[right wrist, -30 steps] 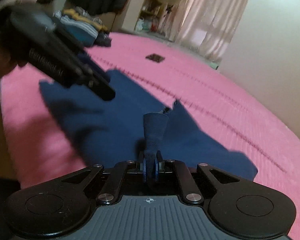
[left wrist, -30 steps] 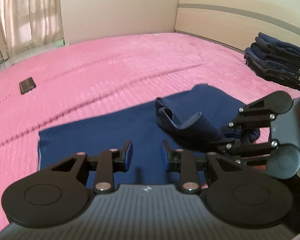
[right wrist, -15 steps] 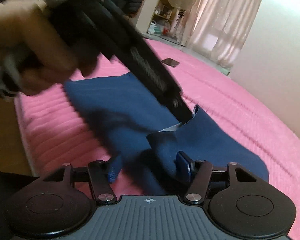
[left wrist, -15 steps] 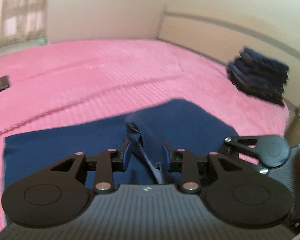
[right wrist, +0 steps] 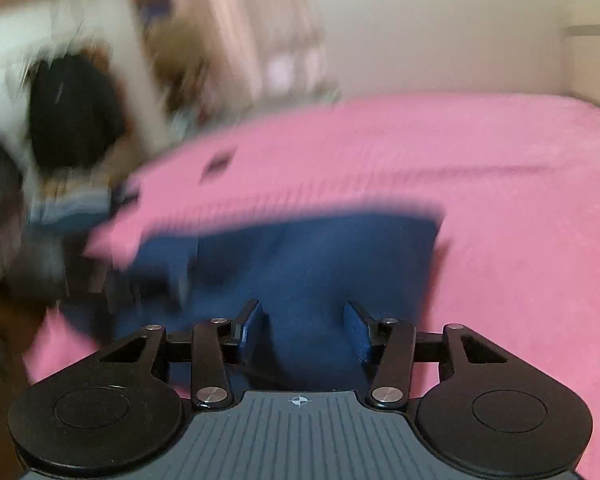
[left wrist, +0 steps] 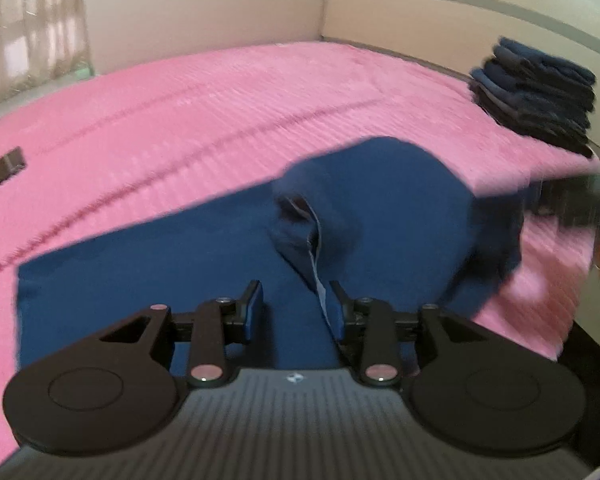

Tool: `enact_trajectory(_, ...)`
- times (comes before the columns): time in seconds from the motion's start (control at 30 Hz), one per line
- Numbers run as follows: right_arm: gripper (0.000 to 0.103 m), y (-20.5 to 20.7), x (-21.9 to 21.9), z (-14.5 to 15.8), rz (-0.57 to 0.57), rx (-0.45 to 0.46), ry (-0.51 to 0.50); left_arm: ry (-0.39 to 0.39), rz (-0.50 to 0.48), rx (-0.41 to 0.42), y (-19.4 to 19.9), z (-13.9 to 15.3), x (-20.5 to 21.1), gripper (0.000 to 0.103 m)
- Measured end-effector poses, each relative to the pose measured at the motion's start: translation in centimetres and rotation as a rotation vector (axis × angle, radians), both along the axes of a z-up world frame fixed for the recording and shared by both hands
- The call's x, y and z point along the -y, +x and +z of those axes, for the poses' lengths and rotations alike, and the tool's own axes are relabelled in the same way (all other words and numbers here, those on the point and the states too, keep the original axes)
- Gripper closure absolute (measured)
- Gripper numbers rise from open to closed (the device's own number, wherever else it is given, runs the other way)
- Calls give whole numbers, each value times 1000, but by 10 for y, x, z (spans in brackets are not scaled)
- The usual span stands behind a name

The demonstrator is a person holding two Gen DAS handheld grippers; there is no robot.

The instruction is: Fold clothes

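On the pink bed (left wrist: 260, 92), the navy garment (left wrist: 140, 264) stretches from 9 to 3 o'clock, its raised fold (left wrist: 300, 232) at 12 o'clock just off the open left gripper (left wrist: 296, 312), nearer than the open, empty right gripper (right wrist: 304, 326).

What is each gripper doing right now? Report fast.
Left gripper: open, holding nothing; a raised fold of the navy garment stands between its fingers.
Right gripper: open, holding nothing, over the garment.
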State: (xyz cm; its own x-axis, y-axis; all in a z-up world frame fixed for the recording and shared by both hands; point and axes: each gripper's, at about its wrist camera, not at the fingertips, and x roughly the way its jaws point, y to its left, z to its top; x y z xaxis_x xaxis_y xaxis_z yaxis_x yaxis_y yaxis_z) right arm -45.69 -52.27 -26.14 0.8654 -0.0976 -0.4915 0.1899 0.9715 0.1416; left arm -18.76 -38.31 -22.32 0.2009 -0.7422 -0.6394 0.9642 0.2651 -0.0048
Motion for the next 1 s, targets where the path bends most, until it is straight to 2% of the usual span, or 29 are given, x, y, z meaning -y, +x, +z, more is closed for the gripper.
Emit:
enact_trajectory(0.07,54,8,-2,-10,34,-42,1,-32,18,0,7,14,-3,74)
enact_trajectory(0.13,53,12,1,-9,23,-41,24,-57,15,-12,15,24,3,74)
enact_trajectory(0.23,53,3,1,-11,39,-47,-18,-49,-22,-19,21,31,25,74)
enact_trajectory(0.27,53,-1,0,-10,42,-46,-25,-39,-36,-42,24,30,34,74)
enact_trajectory(0.37,53,-7,1,-11,43,-37,-31,-25,-39,-200,45,20,55,72)
enact_trajectory(0.43,53,-9,1,-12,43,-32,-34,16,-52,-290,56,10,68,72)
enact_trajectory(0.47,53,-9,1,-12,43,-30,-35,31,-60,-306,61,8,73,79)
enact_trajectory(0.5,53,-10,0,-12,43,-29,-36,27,-68,-288,64,9,76,95)
enact_trajectory(0.63,53,-11,3,-8,41,-22,-19,13,-101,-216,79,16,85,95)
enact_trajectory(0.7,53,-11,1,-8,43,-27,-21,19,-75,-155,89,19,90,101)
enact_trajectory(0.77,53,-10,0,-8,46,-33,-29,44,-36,-138,101,15,90,100)
enact_trajectory(0.9,52,-7,-2,-8,48,-44,-40,50,-3,-172,111,10,78,98)
enact_trajectory(0.93,50,-6,-2,-8,51,-46,-42,45,-4,-194,110,9,74,94)
enact_trajectory(1.0,48,-5,0,-9,57,-47,-39,36,-15,-267,108,8,67,73)
